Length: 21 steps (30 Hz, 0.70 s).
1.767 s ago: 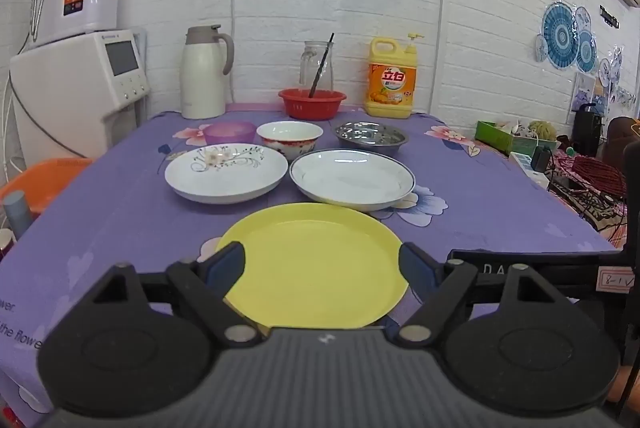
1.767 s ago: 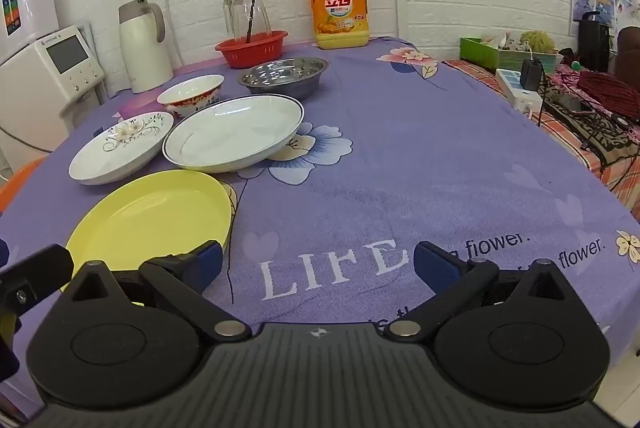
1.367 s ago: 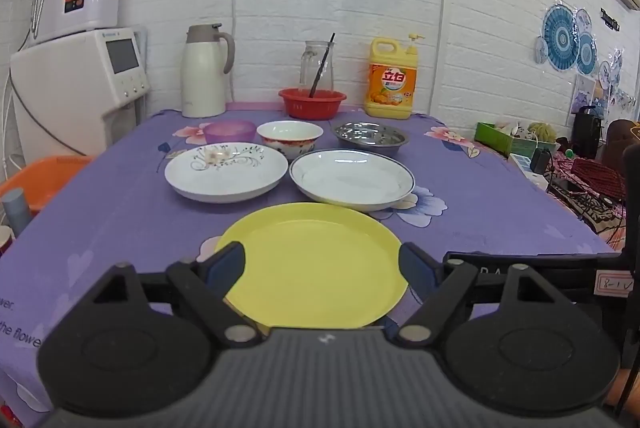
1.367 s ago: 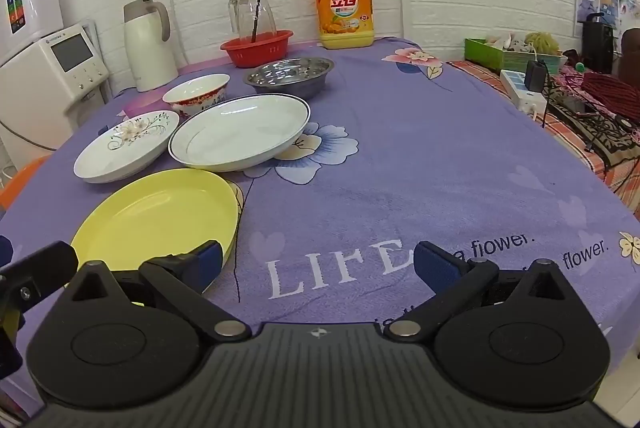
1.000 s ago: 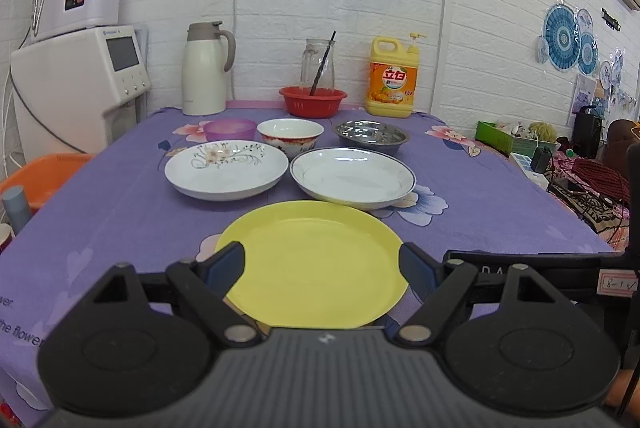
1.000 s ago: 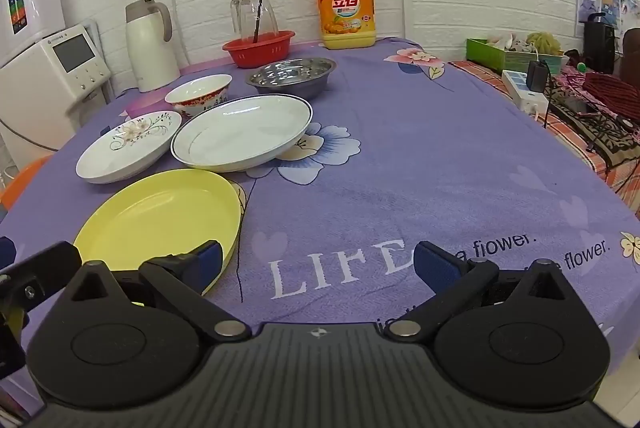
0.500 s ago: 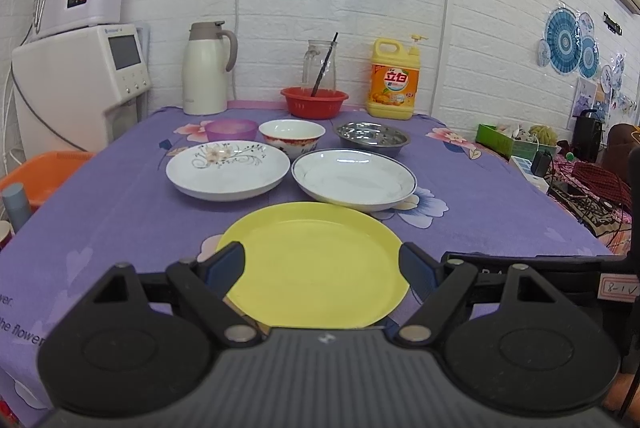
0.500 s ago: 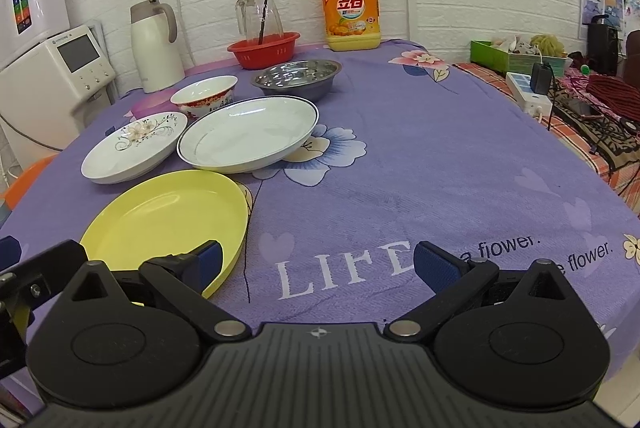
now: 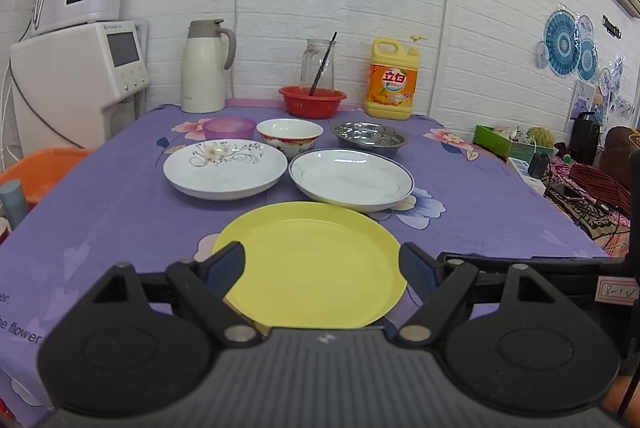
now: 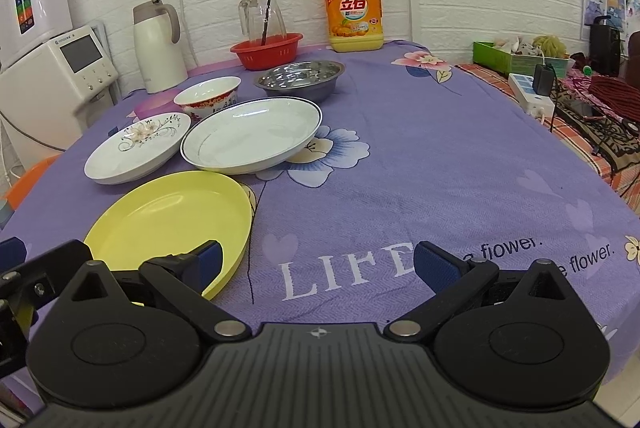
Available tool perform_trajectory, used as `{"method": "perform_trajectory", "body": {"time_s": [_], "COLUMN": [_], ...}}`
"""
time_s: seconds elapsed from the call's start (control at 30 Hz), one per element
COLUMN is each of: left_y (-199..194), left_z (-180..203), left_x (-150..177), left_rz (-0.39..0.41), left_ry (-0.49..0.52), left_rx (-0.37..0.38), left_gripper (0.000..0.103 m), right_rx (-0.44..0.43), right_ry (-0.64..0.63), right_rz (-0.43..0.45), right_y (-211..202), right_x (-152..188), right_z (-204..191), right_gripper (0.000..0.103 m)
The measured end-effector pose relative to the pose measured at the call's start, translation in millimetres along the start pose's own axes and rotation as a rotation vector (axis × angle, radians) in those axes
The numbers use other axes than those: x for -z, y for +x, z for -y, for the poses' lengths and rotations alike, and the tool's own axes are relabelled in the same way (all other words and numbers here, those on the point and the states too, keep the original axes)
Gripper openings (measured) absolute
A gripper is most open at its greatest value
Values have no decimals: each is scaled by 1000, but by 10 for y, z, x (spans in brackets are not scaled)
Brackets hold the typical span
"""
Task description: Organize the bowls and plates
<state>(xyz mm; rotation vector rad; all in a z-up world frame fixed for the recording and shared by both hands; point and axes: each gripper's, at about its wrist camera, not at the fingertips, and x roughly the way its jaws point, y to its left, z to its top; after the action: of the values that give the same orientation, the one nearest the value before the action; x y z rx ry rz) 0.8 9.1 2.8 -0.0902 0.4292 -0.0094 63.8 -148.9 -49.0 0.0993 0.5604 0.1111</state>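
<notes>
— Yellow plate [image 9: 312, 264]: position?
— Nearest table edge, six o'clock from the blue-rimmed plate [image 9: 351, 178]; floral plate [image 9: 224, 168] at eleven.
— Grippers?
— Left gripper [image 9: 322, 266] and right gripper [image 10: 316, 262]: fingers spread, holding nothing.

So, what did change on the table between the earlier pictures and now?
Nothing on the table changed. Only the right wrist view drifted slightly. The yellow plate, the flowered plate, the white plate, the three bowls behind them and the steel bowl lie where they were. The left gripper and the right gripper are still open and hold nothing.
</notes>
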Motion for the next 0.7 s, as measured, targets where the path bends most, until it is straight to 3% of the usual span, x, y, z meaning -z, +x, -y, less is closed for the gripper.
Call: {"method": "perform_trajectory", "body": {"time_s": [0.7], "left_y": [20], "left_z": [-3], "left_x": [8], "left_rz": [-1], "left_ry": [-4], "left_rx": [-3], "left_gripper": [81], "right_rx": [-15], "right_ry": [-14], "right_rz": [-6], "right_y": [21], "right_x": [19], "right_z": [-53], "right_gripper": [103]}}
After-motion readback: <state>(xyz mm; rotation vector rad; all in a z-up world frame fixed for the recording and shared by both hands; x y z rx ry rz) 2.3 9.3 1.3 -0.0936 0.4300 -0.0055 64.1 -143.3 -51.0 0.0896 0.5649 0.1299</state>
